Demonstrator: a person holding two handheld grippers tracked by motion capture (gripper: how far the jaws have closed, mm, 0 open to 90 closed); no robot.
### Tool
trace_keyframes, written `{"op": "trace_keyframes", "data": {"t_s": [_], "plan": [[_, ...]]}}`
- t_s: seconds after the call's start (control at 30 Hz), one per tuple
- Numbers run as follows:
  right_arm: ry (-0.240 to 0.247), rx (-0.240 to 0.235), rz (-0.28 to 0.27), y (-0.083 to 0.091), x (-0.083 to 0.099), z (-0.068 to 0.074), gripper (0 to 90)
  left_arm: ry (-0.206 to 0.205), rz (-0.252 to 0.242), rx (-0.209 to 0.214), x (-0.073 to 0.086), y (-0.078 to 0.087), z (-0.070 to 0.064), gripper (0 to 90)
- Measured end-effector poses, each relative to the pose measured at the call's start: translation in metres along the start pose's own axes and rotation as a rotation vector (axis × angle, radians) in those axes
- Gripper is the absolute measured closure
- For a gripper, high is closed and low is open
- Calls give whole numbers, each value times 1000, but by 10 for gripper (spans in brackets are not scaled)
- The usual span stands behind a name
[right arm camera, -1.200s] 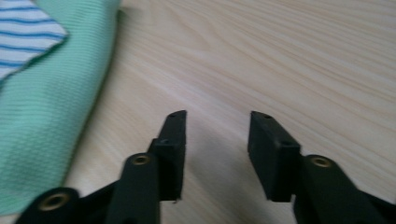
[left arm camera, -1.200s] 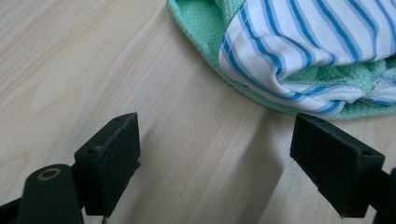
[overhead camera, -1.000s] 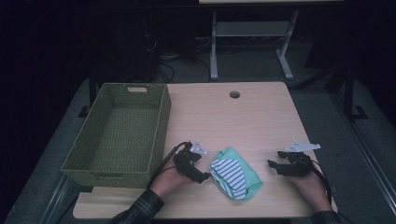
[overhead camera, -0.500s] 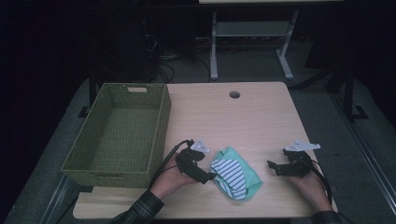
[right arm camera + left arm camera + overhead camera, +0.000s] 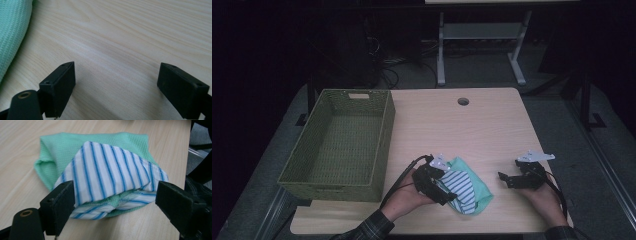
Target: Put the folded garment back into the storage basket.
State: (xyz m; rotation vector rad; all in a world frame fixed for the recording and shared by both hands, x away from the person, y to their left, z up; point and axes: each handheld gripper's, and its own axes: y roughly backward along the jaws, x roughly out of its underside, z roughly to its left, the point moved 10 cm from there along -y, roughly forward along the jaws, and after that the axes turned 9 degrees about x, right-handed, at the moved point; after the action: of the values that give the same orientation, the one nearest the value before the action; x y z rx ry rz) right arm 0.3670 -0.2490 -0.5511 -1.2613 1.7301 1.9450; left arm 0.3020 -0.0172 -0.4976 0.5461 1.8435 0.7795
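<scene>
Since the frame a second ago, the left gripper (image 5: 443,189) has edged a little closer into the folded cloth bundle (image 5: 464,184), while the right gripper (image 5: 511,180) has hardly shifted.

Taking the green woven basket (image 5: 337,145) as the landmark: the bundle lies on the wooden table (image 5: 472,130) just past the basket's near right corner, close to the table's front edge. It is a striped white-and-blue cloth (image 5: 110,175) folded over a mint green cloth (image 5: 65,147), the green one spreading out beyond the striped one on the side away from the basket.

In the left gripper view, the left gripper (image 5: 113,202) has its jaws spread wide, one on each side of the striped fold; the left jaw touches or nearly touches the fabric edge, the right jaw stands just clear of it, so nothing is clamped.

The right gripper sits well apart from the basket, beyond the bundle. In the right gripper view, the right gripper (image 5: 116,82) is also wide open over bare wood, holding nothing, with the green cloth's edge (image 5: 12,32) off to its left.
</scene>
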Motion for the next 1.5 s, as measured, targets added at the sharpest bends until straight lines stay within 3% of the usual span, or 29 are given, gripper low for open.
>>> {"op": "trace_keyframes", "data": {"t_s": [0.47, 1.0, 1.17, 1.4, 1.5], "plan": [[1, 0, -1, 0, 0, 0, 147, -42, 125, -55, 12, -31, 10, 151], [2, 0, -1, 0, 0, 0, 147, -58, 172, -95, 17, -40, 12, 162], [1, 0, -1, 0, 0, 0, 147, -69, 186, -99, 15, -37, 13, 293], [1, 0, -1, 0, 0, 0, 147, -60, 184, -87, 12, -32, 21, 632], [1, 0, -1, 0, 0, 0, 147, -43, 175, -81, 11, -32, 23, 700]]}}
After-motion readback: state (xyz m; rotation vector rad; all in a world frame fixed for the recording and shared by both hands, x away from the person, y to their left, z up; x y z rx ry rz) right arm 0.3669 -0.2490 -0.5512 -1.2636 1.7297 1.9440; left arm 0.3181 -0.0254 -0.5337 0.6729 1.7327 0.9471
